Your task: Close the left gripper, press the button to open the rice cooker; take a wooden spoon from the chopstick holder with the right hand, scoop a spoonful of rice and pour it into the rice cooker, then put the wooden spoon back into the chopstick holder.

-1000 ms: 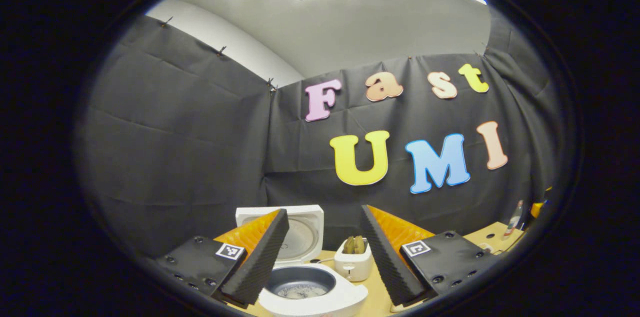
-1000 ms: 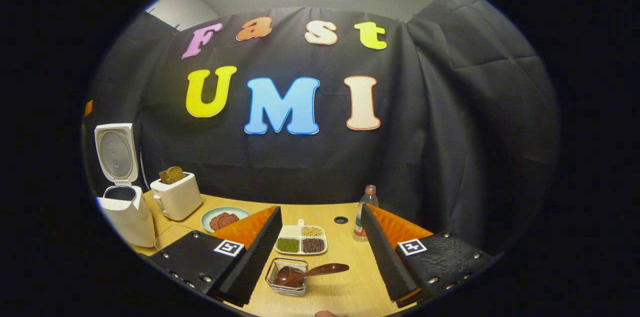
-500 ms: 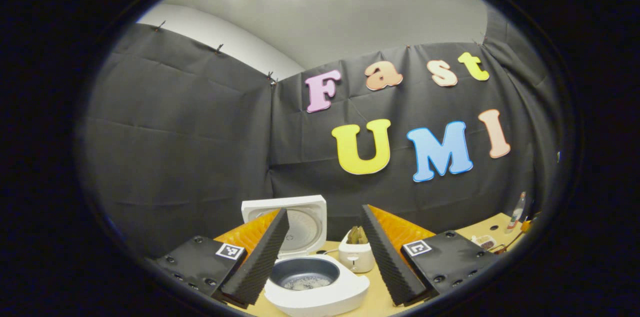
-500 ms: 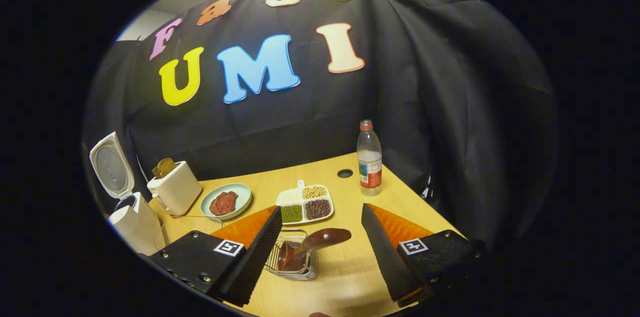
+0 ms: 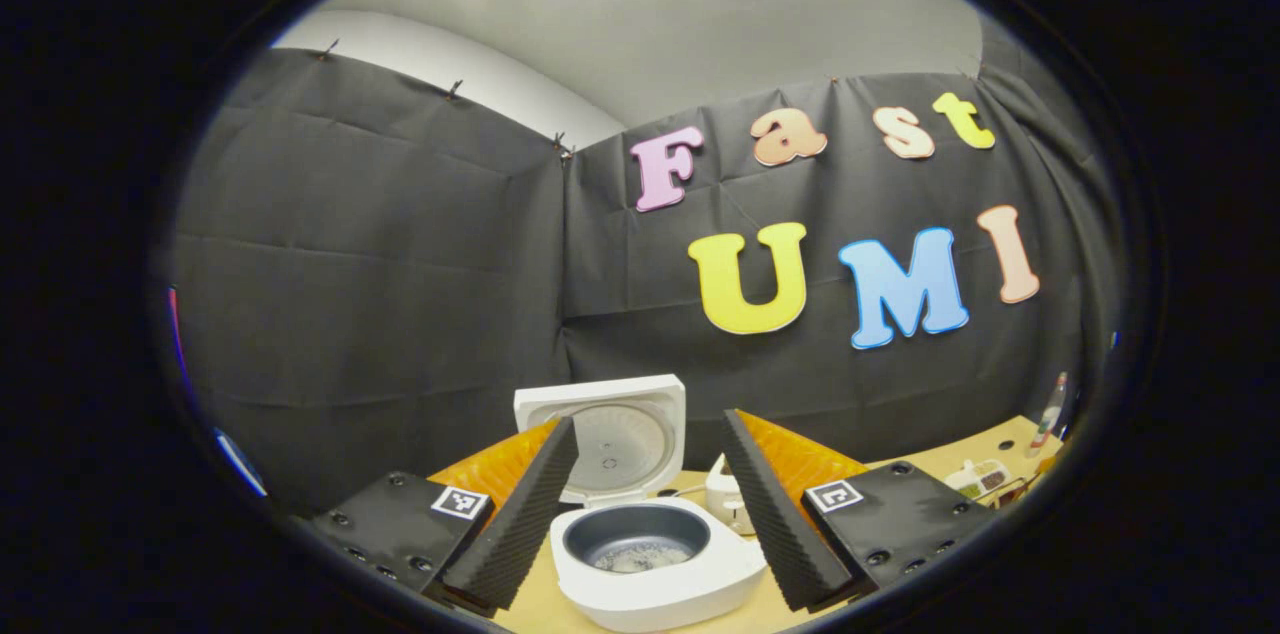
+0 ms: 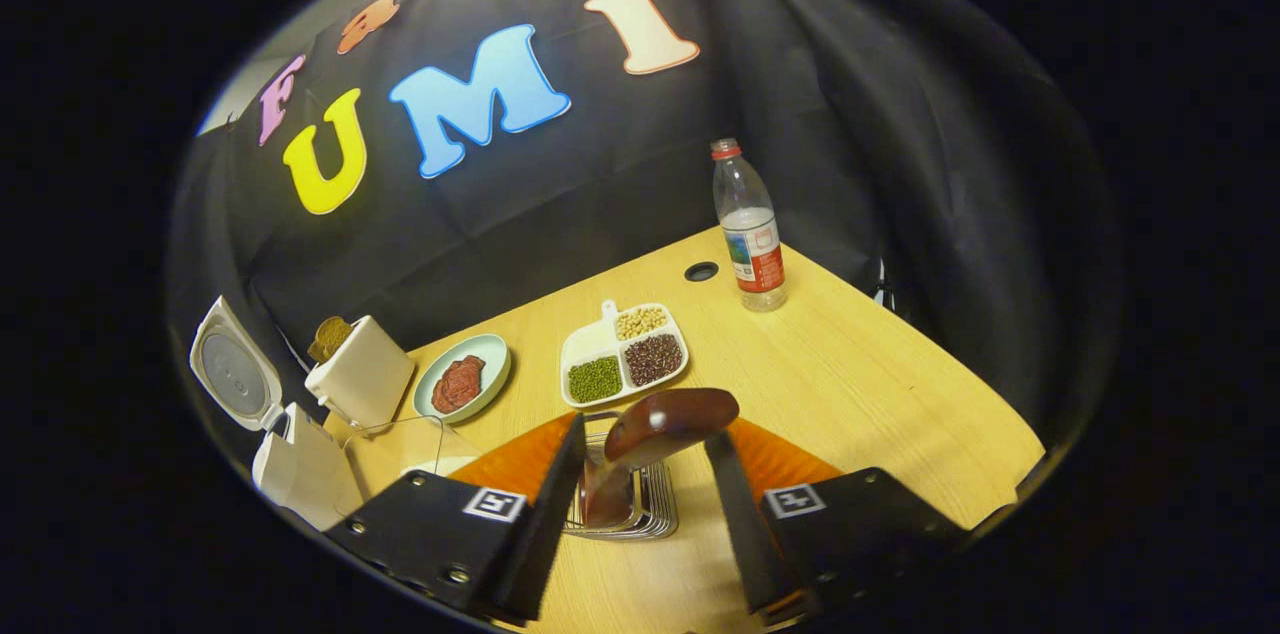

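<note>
Wood-grain counter [image 6: 850,384] fills the lower middle of the right gripper view. There the right hand-held gripper [image 6: 640,504] is spread wide, its fingers flanking the wire chopstick holder [image 6: 650,514] at bottom centre without pressing anything. The wooden spoon [image 6: 655,419] stands tilted in that holder, handle end up between the fingers. Just above lie a divided dish of beans [image 6: 625,366] and a water bottle [image 6: 748,229] at upper right. In the left gripper view, the left hand-held gripper [image 5: 650,504] is released, fingers apart, framing the open rice cooker [image 5: 655,569] at bottom centre, lid raised.
</note>
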Motion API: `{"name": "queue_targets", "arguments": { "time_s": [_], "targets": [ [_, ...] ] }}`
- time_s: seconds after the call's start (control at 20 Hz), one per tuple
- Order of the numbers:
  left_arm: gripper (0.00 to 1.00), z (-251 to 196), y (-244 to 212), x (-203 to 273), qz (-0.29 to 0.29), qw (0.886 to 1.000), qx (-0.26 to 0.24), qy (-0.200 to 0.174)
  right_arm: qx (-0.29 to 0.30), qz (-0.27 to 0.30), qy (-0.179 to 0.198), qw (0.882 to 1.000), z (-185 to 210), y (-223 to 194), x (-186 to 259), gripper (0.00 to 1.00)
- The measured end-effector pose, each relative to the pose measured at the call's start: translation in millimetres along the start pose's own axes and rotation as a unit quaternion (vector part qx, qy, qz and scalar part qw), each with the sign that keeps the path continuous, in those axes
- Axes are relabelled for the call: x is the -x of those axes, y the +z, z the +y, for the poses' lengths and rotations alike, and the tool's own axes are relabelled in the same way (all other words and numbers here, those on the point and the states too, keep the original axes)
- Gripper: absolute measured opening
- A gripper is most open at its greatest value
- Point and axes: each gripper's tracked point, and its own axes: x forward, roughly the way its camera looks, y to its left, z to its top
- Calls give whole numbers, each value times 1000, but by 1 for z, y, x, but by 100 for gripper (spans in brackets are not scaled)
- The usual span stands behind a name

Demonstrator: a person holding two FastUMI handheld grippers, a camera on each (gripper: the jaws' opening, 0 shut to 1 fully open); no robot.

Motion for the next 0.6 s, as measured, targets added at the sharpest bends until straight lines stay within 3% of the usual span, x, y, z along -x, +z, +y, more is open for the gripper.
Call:
{"name": "queue_targets", "arguments": {
  "time_s": [0.1,0.2,0.3,0.4,0.45,0.6],
  "targets": [
    [94,12,0,2,-1,1000,2,9,-14,12,10,1000,6,-4,-4,54],
    [94,19,0,0,-3,1000,7,16,-7,14,16,1000,12,-4,-4,54],
    [99,25,-3,-3,-1,1000,11,20,-12,11,18,1000,17,0,-7,17],
    [100,28,-7,-2,2,1000,19,21,-7,11,32,999,29,-6,-5,18],
    [100,30,-8,-4,3,1000,22,20,8,12,32,999,31,-2,-3,12],
    [100,39,-9,0,-1,999,25,20,45,-4,23,999,36,15,6,12]
  ]
}}
